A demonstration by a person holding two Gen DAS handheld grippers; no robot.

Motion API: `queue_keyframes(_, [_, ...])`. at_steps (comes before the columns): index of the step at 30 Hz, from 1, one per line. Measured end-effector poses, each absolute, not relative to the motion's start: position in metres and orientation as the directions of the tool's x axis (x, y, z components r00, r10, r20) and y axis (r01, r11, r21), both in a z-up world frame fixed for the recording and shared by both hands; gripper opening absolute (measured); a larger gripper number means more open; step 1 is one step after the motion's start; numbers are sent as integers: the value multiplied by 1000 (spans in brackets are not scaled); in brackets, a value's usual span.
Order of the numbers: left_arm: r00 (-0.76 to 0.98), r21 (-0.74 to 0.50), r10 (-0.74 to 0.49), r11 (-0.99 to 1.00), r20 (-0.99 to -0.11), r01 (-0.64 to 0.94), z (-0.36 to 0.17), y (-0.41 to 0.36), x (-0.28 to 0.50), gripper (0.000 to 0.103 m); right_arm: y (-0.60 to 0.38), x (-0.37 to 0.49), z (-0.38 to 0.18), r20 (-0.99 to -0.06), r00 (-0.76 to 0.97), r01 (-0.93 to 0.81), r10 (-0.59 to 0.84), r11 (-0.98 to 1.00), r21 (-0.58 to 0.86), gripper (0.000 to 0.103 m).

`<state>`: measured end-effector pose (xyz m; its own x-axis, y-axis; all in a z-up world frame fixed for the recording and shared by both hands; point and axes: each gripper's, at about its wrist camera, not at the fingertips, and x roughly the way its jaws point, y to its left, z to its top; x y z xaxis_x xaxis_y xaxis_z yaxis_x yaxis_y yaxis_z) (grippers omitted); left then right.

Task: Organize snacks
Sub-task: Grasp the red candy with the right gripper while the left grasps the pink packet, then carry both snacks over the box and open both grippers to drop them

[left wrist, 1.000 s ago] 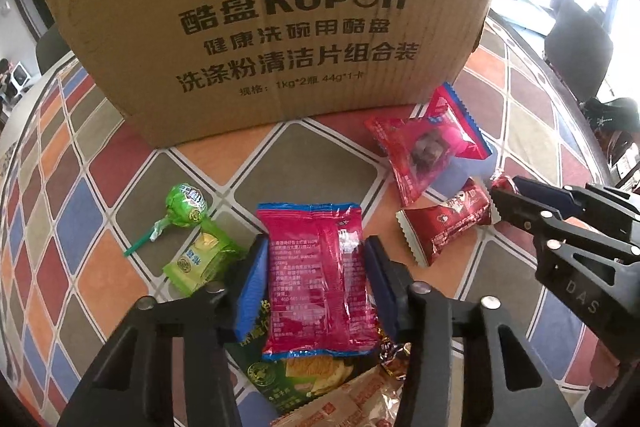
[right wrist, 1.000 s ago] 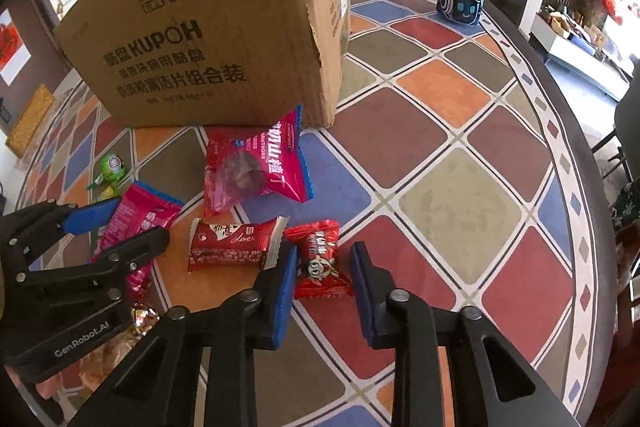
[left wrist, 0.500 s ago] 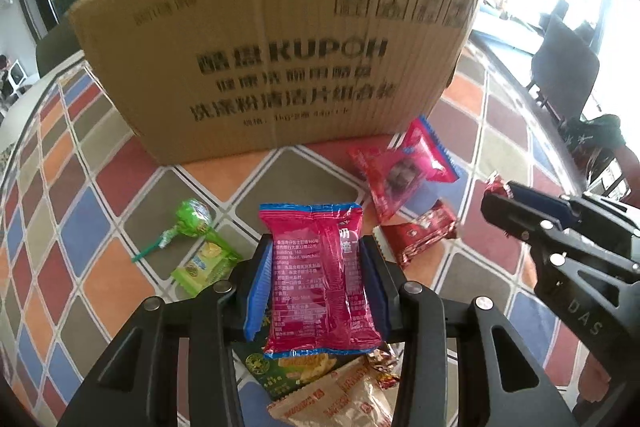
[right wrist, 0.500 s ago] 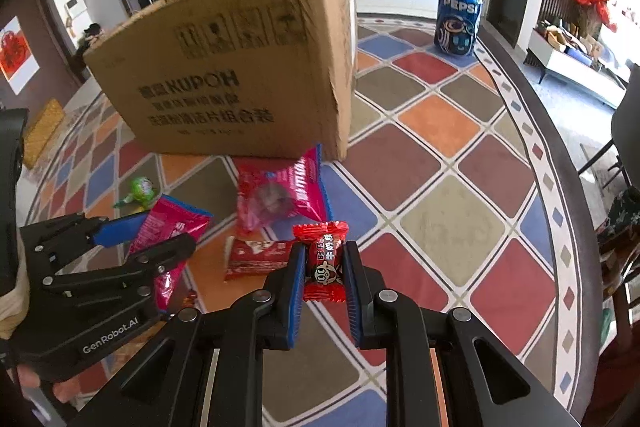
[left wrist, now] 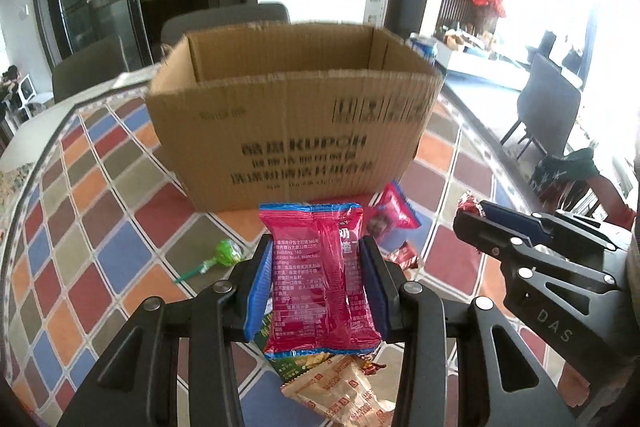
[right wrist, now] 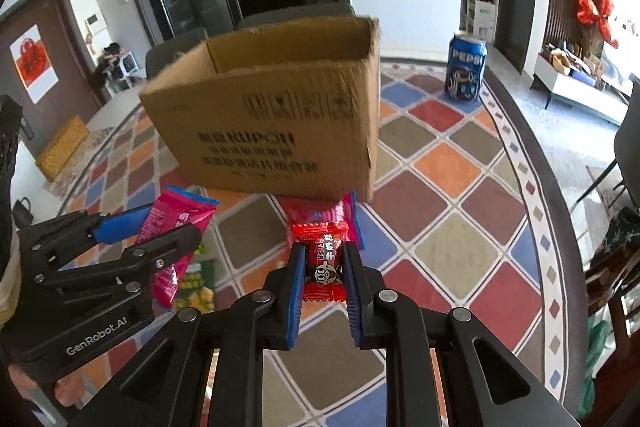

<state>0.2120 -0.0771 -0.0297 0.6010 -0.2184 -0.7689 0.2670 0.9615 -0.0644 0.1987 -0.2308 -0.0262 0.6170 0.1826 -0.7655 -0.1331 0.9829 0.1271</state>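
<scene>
My left gripper (left wrist: 316, 267) is shut on a pink snack packet (left wrist: 320, 283) and holds it above the table, in front of the open cardboard box (left wrist: 296, 131). My right gripper (right wrist: 322, 267) is shut on a small red candy (right wrist: 323, 259), also lifted, facing the box (right wrist: 272, 123). Each gripper shows in the other's view: the right one (left wrist: 480, 217) at right, the left one (right wrist: 168, 223) at left with the pink packet (right wrist: 176, 227). On the table lie a green lollipop (left wrist: 224, 255), a red-pink bag (left wrist: 390, 219), a green packet (right wrist: 196, 283) and a beige packet (left wrist: 344, 395).
The table has a colourful diamond-pattern cloth (right wrist: 452, 167). A blue Pepsi can (right wrist: 466, 73) stands to the right of the box. Chairs (left wrist: 548, 107) stand around the table's far and right edges.
Both grippers have risen with their snacks, so the box's open top now shows. The red candy left the table in the right gripper.
</scene>
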Motion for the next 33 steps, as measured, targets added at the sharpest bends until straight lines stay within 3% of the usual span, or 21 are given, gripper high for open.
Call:
queue_keyframes(22, [765, -25, -215, 967, -607, 252, 51, -53, 216, 42, -204, 208, 53, -631, 741, -192, 230, 973, 129, 20])
queue_keyframes(33, [781, -11, -200, 971, -592, 240, 65, -44, 246, 42, -194, 241, 71, -617, 750, -205, 239, 971, 126, 20])
